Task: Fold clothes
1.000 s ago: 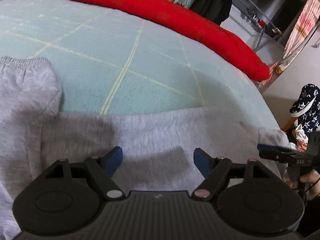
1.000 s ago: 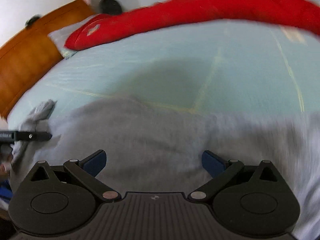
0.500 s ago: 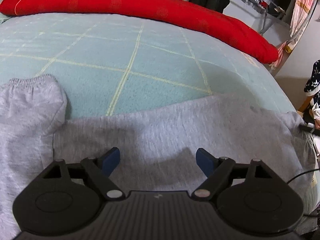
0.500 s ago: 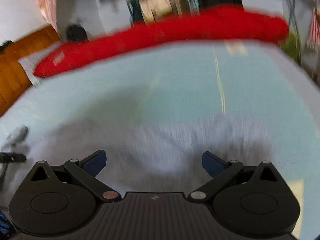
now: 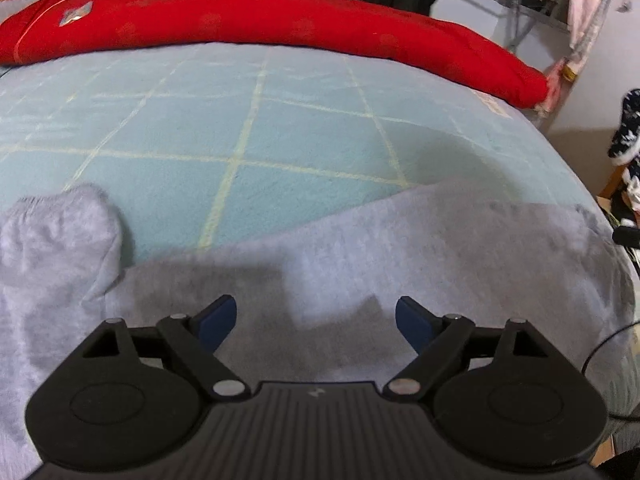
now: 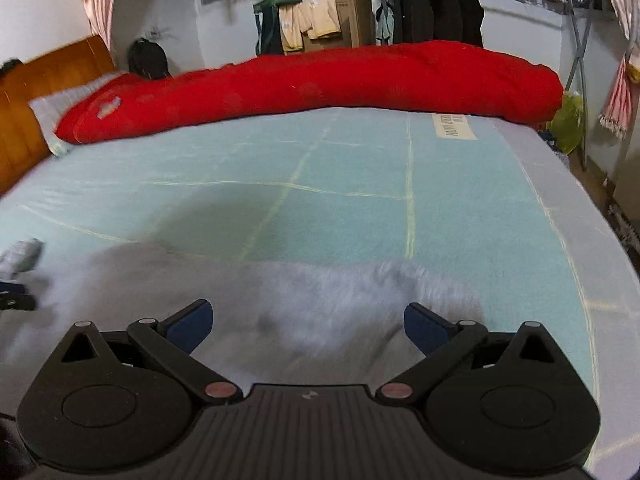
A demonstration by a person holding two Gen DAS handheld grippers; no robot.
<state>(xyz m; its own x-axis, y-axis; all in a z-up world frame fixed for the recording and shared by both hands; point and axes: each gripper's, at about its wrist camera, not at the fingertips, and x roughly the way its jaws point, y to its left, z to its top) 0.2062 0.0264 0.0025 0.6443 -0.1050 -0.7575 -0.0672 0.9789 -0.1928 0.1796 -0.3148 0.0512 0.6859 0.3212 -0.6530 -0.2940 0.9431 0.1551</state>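
A: Grey garment point(image 5: 400, 264) spread flat on the bed point(image 5: 280, 136), near edge, lengthwise across both views. Elastic cuff point(image 5: 60, 216) bunched at the left end, raised off the sheet. Probably sweatpants; not confirmed.

B: Left hand-held gripper point(image 5: 316, 316)?

A: Released, jaws wide, nothing between them. Hovering over the middle of the cloth; contact not determinable. Right hand-held gripper point(image 6: 306, 320) likewise released and empty, above the garment's right end point(image 6: 380, 292), which is blurred by motion.

B: Reason for that layout?

A: Judged: cloth laid out long and flat to allow a clean fold, one gripper stationed toward each end. No pinch taken yet.

B: Edges?

A: Far edge of the garment running diagonally across the sheet, higher at the right in the left view. Right end stopping short of the mattress side; bare sheet beyond it. Near edge hidden beneath the gripper bodies.

B: Room for movement?

A: Wide stretch of bare checked sheet between garment and red quilt point(image 6: 320, 84), which lies rolled along the far side, well apart. Ample space to carry a fold forward. Headboard point(image 6: 36, 92) far left, clothes rack point(image 6: 436, 4) behind; neither near.

B: Hazard?

A: Bunched cuff likely to fold unevenly unless smoothed first.
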